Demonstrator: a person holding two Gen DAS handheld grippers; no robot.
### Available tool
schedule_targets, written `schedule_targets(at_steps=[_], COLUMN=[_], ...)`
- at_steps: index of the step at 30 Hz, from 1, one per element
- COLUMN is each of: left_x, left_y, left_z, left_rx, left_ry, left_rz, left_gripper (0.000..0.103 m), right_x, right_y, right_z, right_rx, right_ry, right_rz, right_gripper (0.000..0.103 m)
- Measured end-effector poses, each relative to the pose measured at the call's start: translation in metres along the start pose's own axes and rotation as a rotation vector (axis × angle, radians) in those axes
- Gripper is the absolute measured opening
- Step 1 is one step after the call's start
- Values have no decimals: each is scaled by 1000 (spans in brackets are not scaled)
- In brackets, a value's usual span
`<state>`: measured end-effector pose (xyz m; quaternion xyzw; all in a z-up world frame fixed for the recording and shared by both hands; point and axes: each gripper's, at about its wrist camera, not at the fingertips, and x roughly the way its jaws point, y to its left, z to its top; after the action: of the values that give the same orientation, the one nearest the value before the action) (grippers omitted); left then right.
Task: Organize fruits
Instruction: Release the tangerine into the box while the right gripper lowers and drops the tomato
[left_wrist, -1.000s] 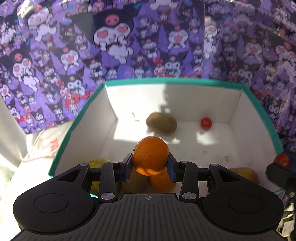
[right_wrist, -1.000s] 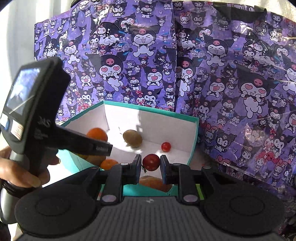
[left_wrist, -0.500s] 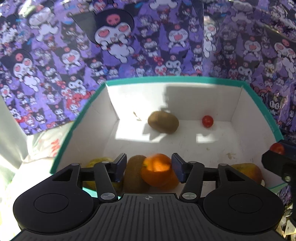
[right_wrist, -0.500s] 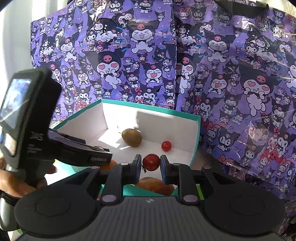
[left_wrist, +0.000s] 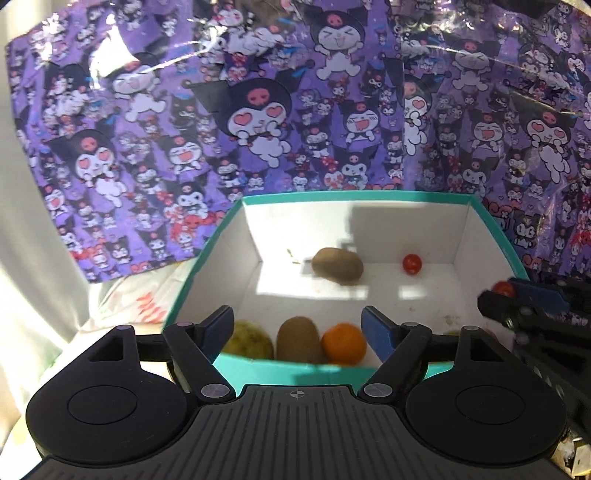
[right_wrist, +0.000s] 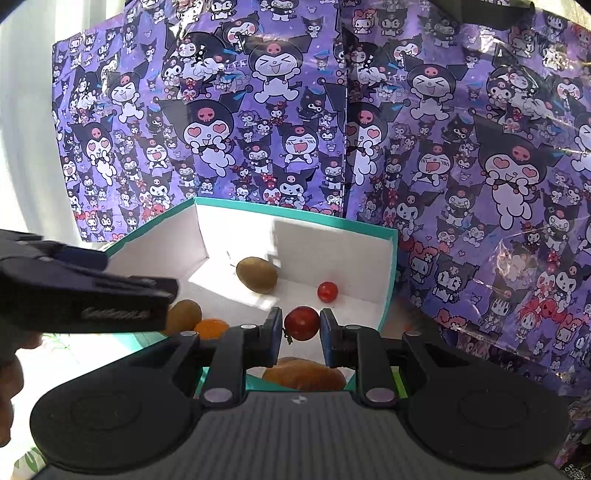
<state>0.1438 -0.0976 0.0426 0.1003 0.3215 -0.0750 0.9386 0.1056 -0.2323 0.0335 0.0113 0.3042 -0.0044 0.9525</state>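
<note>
A white box with a teal rim (left_wrist: 354, 195) holds a kiwi (left_wrist: 337, 266) and a cherry tomato (left_wrist: 412, 264) at the back. A yellow-green fruit (left_wrist: 248, 339), a second kiwi (left_wrist: 298, 339) and an orange (left_wrist: 343, 343) lie at its near wall. My left gripper (left_wrist: 299, 328) hangs over the near rim, its jaws opening with nothing between them. My right gripper (right_wrist: 301, 325) is shut on another cherry tomato (right_wrist: 301, 323) above the box's near right corner. An orange-brown fruit (right_wrist: 303, 374) lies just beneath it.
A purple cartoon-print sheet (left_wrist: 258, 110) stands behind and to the right of the box. White plastic with red print (left_wrist: 147, 306) lies left of the box. One finger of the left gripper (right_wrist: 110, 299) crosses the left of the right wrist view, with a hand (right_wrist: 11, 373) below.
The left gripper let go of the orange, which now lies in the box beside the kiwi. Its jaws spread and it pulled back and up. The right gripper kept still with its tomato.
</note>
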Motion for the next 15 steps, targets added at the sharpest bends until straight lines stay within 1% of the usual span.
schedule_targets(at_steps=[3, 6, 8, 12, 15], left_x=[-17, -31, -41, -60, -69], left_y=[7, 13, 18, 29, 34], left_z=[-6, -12, -15, -20, -24], left_rx=[-31, -47, -66, -94, -103], left_ry=[-16, -16, -20, -35, -38], left_rz=[-6, 11, 8, 10, 19], left_gripper=[82, 82, 82, 85, 87], right_x=[4, 11, 16, 24, 26], right_y=[0, 0, 1, 2, 1], right_z=[-1, -2, -3, -4, -5], right_rx=[-3, -2, -5, -8, -5], right_ry=[6, 19, 29, 48, 55], right_rz=[-4, -5, -8, -17, -29], right_gripper=[21, 21, 21, 22, 24])
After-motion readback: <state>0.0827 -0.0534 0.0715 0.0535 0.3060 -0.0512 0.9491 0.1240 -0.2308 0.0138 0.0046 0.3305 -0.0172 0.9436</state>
